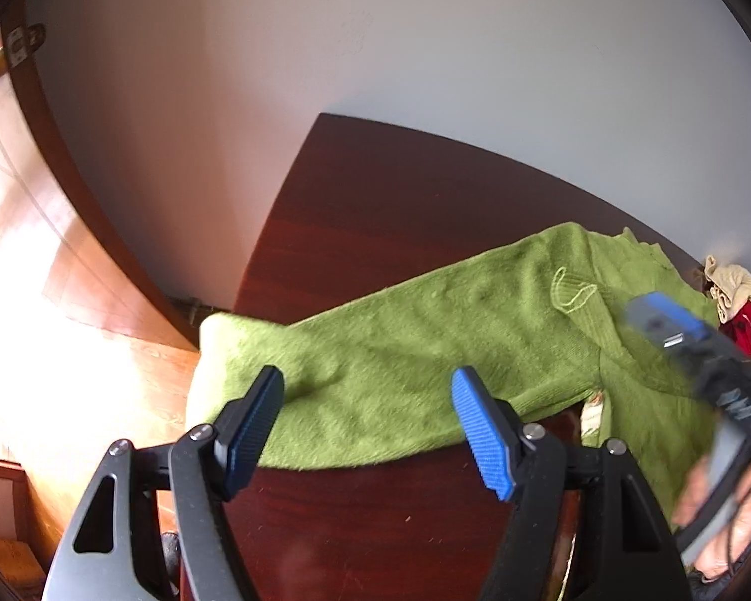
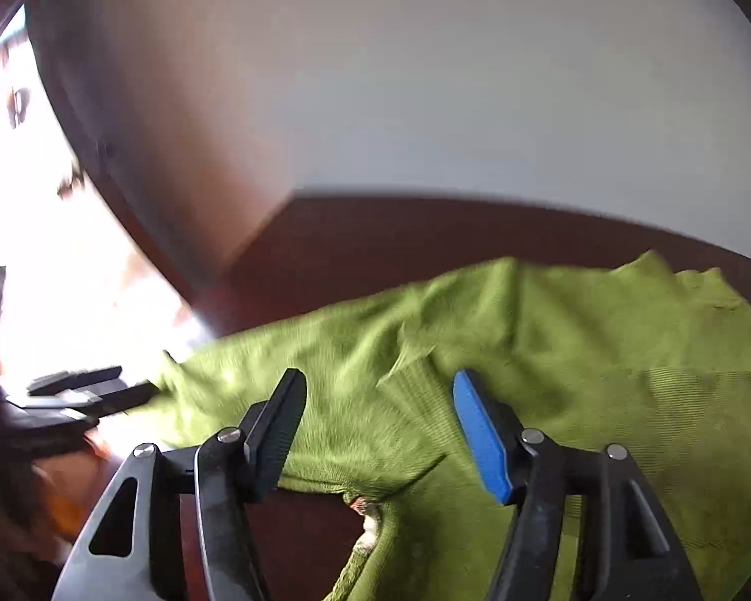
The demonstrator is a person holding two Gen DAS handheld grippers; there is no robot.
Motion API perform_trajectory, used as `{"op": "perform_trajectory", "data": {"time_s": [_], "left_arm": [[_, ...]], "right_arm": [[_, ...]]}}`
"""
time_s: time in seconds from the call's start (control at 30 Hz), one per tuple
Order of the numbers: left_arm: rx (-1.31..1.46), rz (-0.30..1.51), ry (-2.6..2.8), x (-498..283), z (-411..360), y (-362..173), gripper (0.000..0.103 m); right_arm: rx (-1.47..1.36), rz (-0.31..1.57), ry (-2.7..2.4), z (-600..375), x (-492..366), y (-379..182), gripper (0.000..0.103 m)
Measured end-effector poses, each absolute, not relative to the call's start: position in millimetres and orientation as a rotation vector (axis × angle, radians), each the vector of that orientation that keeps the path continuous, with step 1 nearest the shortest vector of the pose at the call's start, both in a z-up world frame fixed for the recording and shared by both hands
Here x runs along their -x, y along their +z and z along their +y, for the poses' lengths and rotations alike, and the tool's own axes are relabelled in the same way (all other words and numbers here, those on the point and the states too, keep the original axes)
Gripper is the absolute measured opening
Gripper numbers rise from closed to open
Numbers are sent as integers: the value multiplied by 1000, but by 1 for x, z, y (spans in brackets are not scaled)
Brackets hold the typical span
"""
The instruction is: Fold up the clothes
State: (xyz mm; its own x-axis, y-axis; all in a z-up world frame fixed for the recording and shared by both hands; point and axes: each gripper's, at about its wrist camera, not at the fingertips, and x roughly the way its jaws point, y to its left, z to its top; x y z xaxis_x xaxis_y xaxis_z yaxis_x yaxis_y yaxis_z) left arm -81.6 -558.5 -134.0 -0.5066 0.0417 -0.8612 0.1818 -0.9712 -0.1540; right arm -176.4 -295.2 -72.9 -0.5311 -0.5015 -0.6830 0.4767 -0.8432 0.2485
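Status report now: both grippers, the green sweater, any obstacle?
Left gripper open, right gripper open, both empty. Green sweater spread on table. Other clothes at far edge.

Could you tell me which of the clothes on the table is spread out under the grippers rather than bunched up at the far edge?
The green sweater: it lies stretched across the dark wooden table. The cream and red clothes sit crumpled at the far right edge.
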Motion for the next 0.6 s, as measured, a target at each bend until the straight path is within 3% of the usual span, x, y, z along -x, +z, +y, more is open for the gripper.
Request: {"op": "perform_trajectory", "data": {"time_s": [0.07,0.3,0.43,0.5,0.53,0.6], "left_arm": [[-1515,346,-2675,90,-552,-130,71],[-1550,311,-2766,122,-502,-123,71],[-1581,303,-2808,136,-465,-120,71],[-1608,275,-2807,139,-445,-123,71],[-1622,255,-2799,139,-437,-127,71],[-1654,245,-2775,139,-421,-138,71]], "right_arm": [[-1042,-145,-2483,-244,178,-56,75],[-1324,-182,-2712,-83,211,-74,76],[-1303,-800,-2727,34,206,-84,76],[-1340,-861,-2730,70,216,-87,76],[-1371,-843,-2749,84,220,-87,76],[-1483,-475,-2829,77,235,-82,76]]}}
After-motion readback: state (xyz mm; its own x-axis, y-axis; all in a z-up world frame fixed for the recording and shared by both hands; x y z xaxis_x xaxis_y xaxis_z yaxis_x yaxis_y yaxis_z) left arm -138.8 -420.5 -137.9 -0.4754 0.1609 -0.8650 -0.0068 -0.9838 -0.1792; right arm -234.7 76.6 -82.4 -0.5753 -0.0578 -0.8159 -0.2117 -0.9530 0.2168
